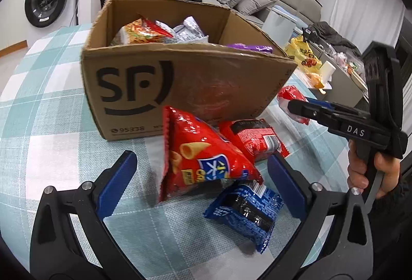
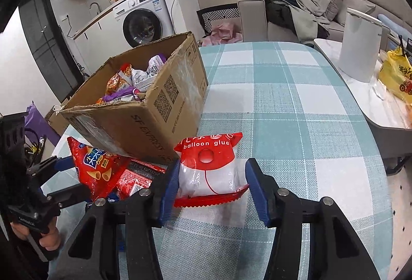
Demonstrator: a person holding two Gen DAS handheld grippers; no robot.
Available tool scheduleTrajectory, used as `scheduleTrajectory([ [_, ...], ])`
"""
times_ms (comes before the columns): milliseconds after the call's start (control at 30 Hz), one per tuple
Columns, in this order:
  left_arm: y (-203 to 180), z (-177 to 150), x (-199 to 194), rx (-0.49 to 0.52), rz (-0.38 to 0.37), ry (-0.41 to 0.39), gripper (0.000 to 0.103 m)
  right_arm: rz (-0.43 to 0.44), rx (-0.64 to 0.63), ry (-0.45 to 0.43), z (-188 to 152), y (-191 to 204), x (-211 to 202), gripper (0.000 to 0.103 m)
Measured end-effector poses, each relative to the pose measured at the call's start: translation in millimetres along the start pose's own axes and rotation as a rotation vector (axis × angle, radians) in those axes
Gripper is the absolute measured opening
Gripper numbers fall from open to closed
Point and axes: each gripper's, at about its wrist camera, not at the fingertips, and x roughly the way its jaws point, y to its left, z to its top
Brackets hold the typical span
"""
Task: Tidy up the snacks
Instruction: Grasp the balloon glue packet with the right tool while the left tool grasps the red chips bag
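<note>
My right gripper (image 2: pixel 211 186) stands narrow around the glue packet (image 2: pixel 209 169), one pad touching its left edge, the other just clear, so nothing is held yet. My left gripper (image 1: pixel 202 186) gapes wide around the chip bag (image 1: pixel 200 156), empty. I'd squeeze the packet mid-body, lift it clear, then swing it to the box (image 2: pixel 144 110) at eleven o'clock on the surface (image 2: pixel 296 104).
</note>
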Motion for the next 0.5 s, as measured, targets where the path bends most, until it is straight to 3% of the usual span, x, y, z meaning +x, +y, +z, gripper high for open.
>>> scheduleTrajectory([
  [133, -7, -1, 8, 0.028, 0.027, 0.020, 0.089, 0.003, -0.008, 0.001, 0, 3, 0, 0.052],
  [200, -8, -3, 10, 0.030, 0.002, 0.030, 0.079, 0.004, -0.008, 0.000, 0, 3, 0, 0.052],
  [500, -13, -5, 9, 0.040, -0.042, 0.018, 0.062, 0.009, -0.009, -0.008, 1, 4, -2, 0.052],
])
